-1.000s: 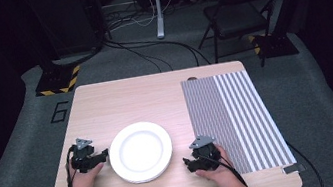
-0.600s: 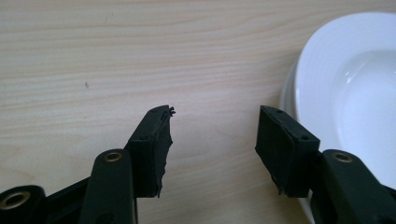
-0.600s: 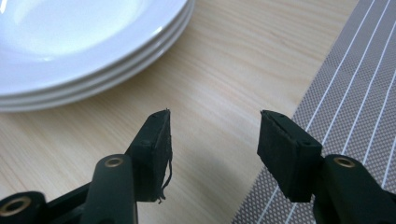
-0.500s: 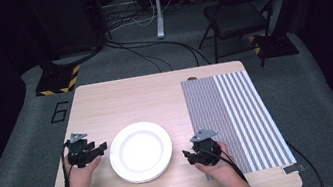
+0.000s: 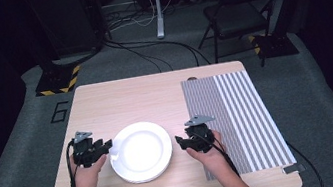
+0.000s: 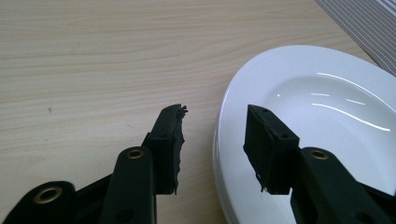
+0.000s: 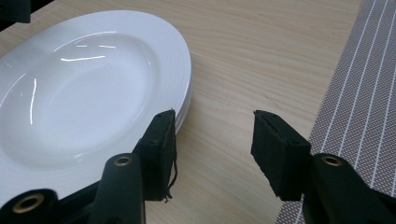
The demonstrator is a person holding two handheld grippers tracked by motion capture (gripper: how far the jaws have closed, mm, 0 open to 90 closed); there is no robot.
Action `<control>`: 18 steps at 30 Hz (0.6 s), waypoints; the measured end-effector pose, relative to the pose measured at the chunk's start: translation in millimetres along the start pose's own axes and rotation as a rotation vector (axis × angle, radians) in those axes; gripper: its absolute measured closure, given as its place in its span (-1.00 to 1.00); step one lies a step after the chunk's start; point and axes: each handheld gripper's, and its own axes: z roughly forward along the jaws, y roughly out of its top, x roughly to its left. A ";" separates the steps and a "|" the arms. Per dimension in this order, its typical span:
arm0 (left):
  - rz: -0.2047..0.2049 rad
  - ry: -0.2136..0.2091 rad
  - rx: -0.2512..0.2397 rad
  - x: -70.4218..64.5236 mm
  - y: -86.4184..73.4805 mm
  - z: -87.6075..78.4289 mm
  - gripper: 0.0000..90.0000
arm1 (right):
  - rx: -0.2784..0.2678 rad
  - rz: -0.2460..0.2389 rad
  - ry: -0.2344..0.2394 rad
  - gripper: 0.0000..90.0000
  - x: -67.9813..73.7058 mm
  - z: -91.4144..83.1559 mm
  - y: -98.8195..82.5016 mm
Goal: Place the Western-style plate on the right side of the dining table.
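Observation:
A white plate lies near the table's front edge. My left gripper hovers at its left rim, my right gripper at its right rim, each held in a hand. In the left gripper view, the left gripper has one jaw over the wood and one over the plate, with the rim under the gap and untouched. The right gripper has one jaw above the plate's edge and one above bare wood. Both pairs of jaws have just been closing, with nothing gripped between them.
A grey striped placemat covers the right part of the wooden table, just right of the right hand. Beyond the table are cables on the carpet, a folding chair and a stand.
Both grippers have lifted a little off the table beside the plate, and their jaws stand narrower than before. The plate has not moved.

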 end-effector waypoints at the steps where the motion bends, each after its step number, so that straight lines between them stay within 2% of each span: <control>1: -0.008 0.000 -0.009 0.7 -2.8 -1.9 0.28 | 0.000 0.000 0.000 0.10 0.0 0.0 0.0; 3: -0.030 -0.004 -0.024 3.7 -8.3 -3.8 0.37 | -0.008 -0.005 0.003 0.14 0.7 1.4 0.4; 4: -0.058 -0.028 -0.006 7.5 -12.0 -4.6 0.43 | -0.010 -0.009 0.005 0.17 3.2 2.7 -0.3; 5: -0.058 -0.028 -0.006 7.5 -12.0 -4.6 0.47 | -0.010 -0.009 0.005 0.17 3.2 2.7 -0.3; 6: -0.094 -0.053 -0.011 11.2 -16.2 -6.0 0.52 | -0.011 -0.010 0.021 0.17 5.1 5.1 -1.7; 7: -0.094 -0.053 -0.011 11.2 -16.2 -6.0 0.55 | -0.011 -0.010 0.021 0.17 5.1 5.1 -1.7; 8: -0.119 -0.064 -0.011 12.8 -18.1 -6.8 0.55 | -0.011 -0.013 0.024 0.17 6.6 6.3 -2.2; 9: -0.152 -0.089 -0.007 15.0 -19.9 -8.5 0.63 | -0.015 -0.050 0.002 0.21 11.3 8.4 -2.9; 10: -0.161 -0.102 -0.007 16.6 -20.7 -9.9 0.67 | -0.033 -0.072 -0.008 0.25 13.0 8.8 -3.3; 11: -0.161 -0.102 -0.007 16.6 -20.7 -9.9 0.68 | -0.033 -0.072 -0.008 0.25 13.0 8.8 -3.3; 12: -0.179 -0.120 -0.007 18.7 -22.7 -11.9 0.69 | -0.059 -0.061 -0.001 0.24 15.1 10.1 -4.2; 17: -0.188 -0.139 0.007 19.6 -25.9 -12.9 0.72 | -0.045 -0.062 0.015 0.20 17.3 15.4 -4.5; 18: -0.193 -0.145 0.017 18.6 -26.8 -13.3 0.74 | -0.041 -0.054 0.030 0.22 18.0 16.6 -5.3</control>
